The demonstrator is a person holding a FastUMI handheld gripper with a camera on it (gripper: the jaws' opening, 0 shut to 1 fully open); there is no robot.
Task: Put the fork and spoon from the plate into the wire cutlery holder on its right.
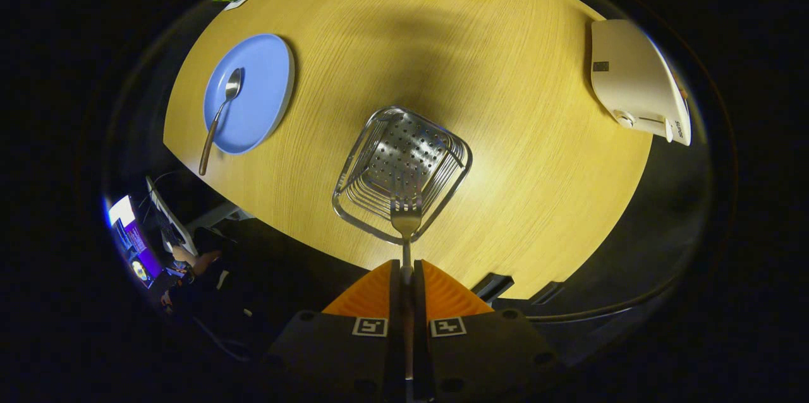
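Gripper fingers pinch the slim handle of a silver metal fork, its tines over the near rim of the square wire cutlery holder. Beyond, left, a wooden-handled spoon lies on the round blue plate on the wooden table.

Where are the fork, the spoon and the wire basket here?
fork (406, 216): gripper view, its tines, held in the closed claw (406, 270).
spoon (232, 85): gripper view, its bowl, on the blue plate.
wire basket (404, 156): gripper view, its perforated floor.
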